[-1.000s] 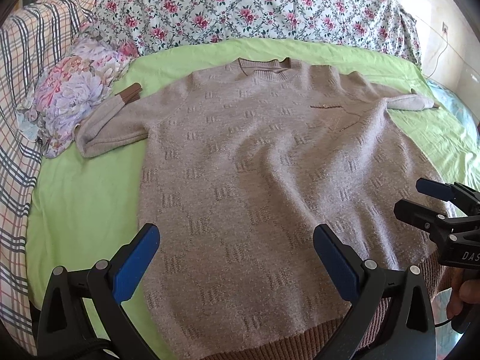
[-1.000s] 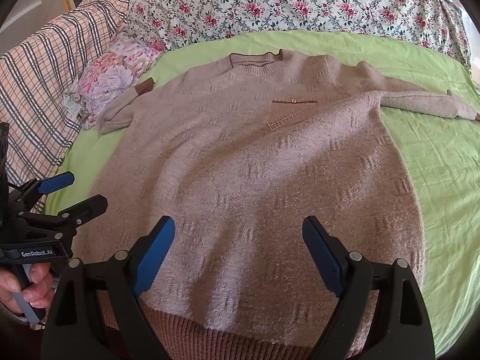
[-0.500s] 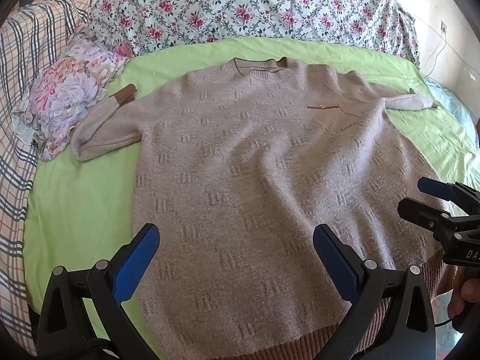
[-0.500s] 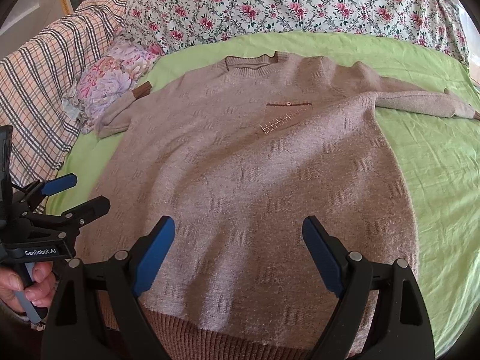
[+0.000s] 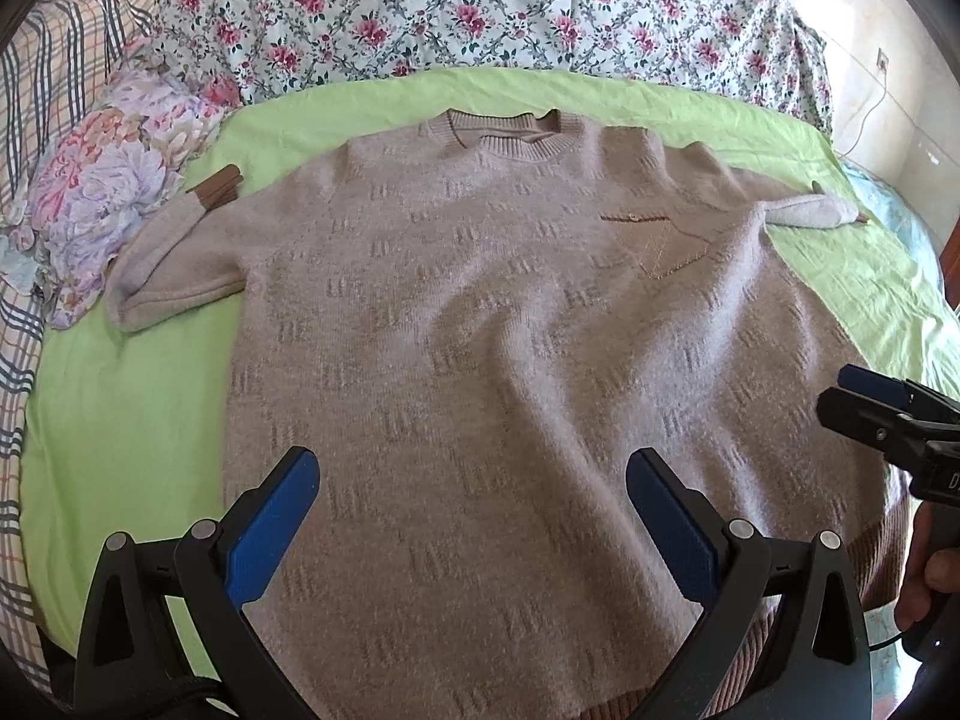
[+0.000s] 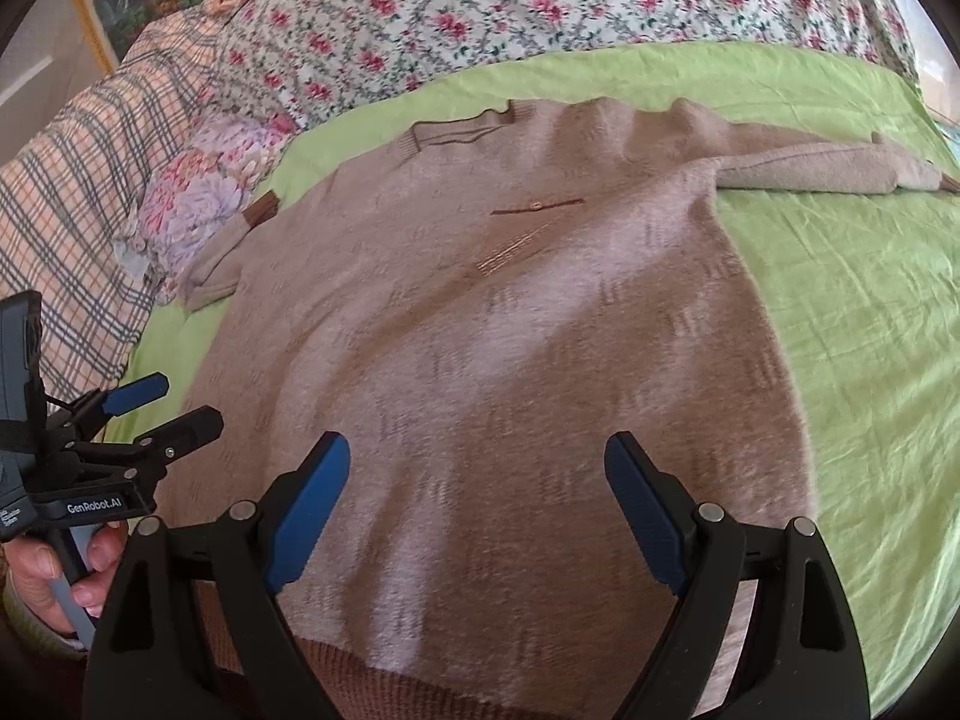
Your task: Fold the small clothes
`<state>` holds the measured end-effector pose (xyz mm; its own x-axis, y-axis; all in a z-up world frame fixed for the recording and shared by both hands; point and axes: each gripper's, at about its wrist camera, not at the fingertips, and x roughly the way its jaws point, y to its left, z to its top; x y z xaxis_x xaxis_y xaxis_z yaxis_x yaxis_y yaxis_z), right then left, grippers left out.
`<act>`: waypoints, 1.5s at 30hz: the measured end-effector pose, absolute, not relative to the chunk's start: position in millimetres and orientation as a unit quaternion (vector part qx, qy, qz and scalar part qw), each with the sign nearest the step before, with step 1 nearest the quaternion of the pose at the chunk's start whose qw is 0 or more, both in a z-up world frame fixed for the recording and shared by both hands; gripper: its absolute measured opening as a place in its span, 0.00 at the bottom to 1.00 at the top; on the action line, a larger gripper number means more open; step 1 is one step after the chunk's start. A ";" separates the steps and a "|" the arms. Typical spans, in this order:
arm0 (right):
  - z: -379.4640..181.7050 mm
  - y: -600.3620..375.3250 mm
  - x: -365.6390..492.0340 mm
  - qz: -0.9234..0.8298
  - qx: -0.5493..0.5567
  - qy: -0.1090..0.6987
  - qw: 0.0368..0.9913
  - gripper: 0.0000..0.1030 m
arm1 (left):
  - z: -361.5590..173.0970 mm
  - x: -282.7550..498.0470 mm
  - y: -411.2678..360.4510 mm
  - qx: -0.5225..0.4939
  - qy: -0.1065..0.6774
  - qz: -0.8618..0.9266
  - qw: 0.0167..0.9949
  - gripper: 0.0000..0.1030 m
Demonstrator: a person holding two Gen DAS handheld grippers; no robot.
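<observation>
Bed with a green sheet (image 5: 120, 420), floral quilt (image 5: 480, 6) bunched at the head, plaid blanket (image 6: 78, 204) on one side. Beige knitted sweater (image 5: 480, 330) spread front up across the sheet, collar toward the quilt, ribbed hem nearest. Left sleeve (image 5: 174, 264) doubled back on itself, right sleeve (image 6: 828, 171) stretched outward. No real fold yet: everything left to do. Left claw (image 5: 474, 516) and right claw (image 6: 477, 504) both spread wide, empty, above the hem.

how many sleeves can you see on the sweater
2. One sleeve lies folded back at the sweater's left, brown cuff by the floral pillow. The other sleeve stretches right across the green sheet.
</observation>
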<state>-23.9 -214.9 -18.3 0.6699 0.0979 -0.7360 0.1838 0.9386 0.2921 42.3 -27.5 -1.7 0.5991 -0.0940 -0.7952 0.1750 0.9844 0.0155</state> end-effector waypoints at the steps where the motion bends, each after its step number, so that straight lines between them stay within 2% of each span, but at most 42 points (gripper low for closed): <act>1: -18.3 -220.5 -24.0 -0.027 0.179 0.403 0.897 0.84 | -2.0 45.9 -28.5 0.046 0.443 -0.074 0.892 0.99; 11: -24.6 -297.2 -21.0 -0.084 0.222 0.381 0.894 0.84 | -5.7 87.4 -28.4 0.030 0.452 -0.061 0.889 0.99; 20: -21.4 -449.6 -21.7 -0.190 0.287 0.329 0.879 0.83 | -9.9 111.2 -31.7 0.013 0.461 -0.057 0.886 0.99; 22: -17.9 -495.1 -19.6 -0.223 0.307 0.312 0.871 0.74 | -13.6 114.7 -35.5 0.016 0.465 -0.057 0.883 0.99; 24: -19.0 -542.6 -19.3 -0.260 0.340 0.296 0.853 0.60 | -19.5 119.9 -40.7 0.019 0.473 -0.059 0.879 0.99; 32: -48.1 -665.5 12.7 -0.340 0.407 0.277 0.801 0.54 | -37.0 135.6 -57.5 0.031 0.492 -0.061 0.868 0.99; 35: -59.6 -676.1 16.1 -0.353 0.411 0.284 0.791 0.23 | -39.7 138.9 -59.3 0.031 0.494 -0.061 0.867 0.99; 37: -54.3 -670.3 18.4 -0.344 0.404 0.279 0.800 0.13 | -40.6 141.6 -59.0 0.029 0.493 -0.062 0.867 0.99; 45: 11.2 -560.1 51.6 -0.207 0.344 0.262 0.878 0.09 | -34.7 142.3 -44.0 0.002 0.484 -0.064 0.873 0.99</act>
